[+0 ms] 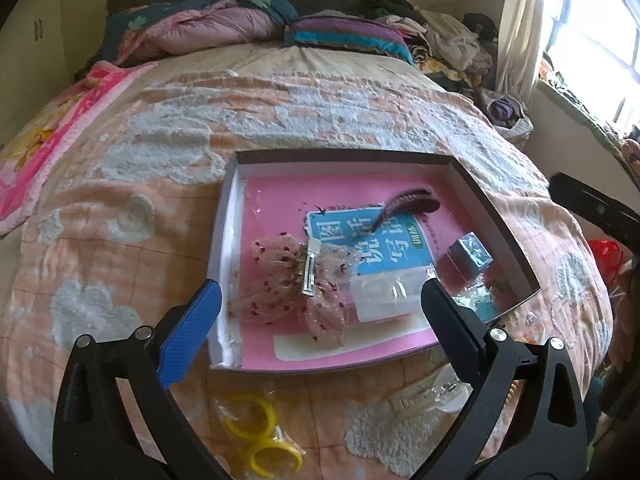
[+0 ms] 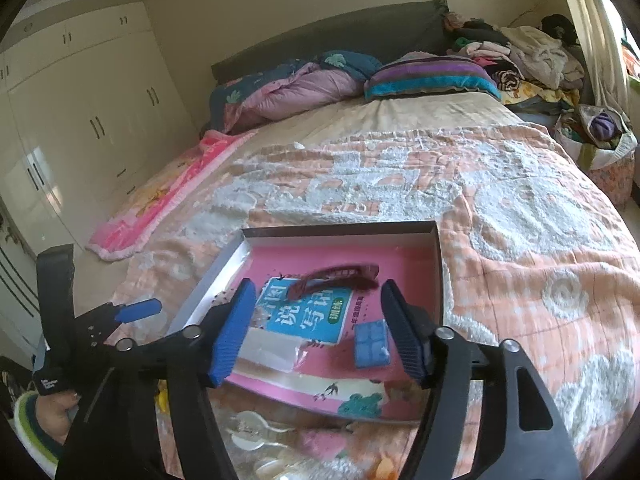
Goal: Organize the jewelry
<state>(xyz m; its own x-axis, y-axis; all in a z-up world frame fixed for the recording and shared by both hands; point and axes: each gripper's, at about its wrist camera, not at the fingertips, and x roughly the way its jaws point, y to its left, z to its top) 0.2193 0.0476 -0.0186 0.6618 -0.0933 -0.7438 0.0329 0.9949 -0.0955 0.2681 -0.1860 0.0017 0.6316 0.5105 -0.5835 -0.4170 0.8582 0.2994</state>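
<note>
Now, starting at the left, my left fingers (image 1: 320,312) are spread wide with nothing between their pads, tilted down over the near edge of the box (image 1: 496,200). Just beyond them the sheer dotted bow clip (image 1: 298,280) lies on the box's pink floor, metal clasp up, apart from both pads. On the bed (image 1: 280,120) in front of the box, below my left fingers, sit yellow rings (image 1: 260,436) in a clear bag and a white claw clip (image 1: 424,396).

Further right in the box are a clear packet (image 1: 388,292), a dark feather piece (image 1: 404,204) near the far wall, and a small blue box (image 1: 472,252) by the right wall.

My right fingers (image 2: 316,332) are parted too, gripping nothing, angled down over the box; the small blue box lies just beside the right pad, clear of it.
</note>
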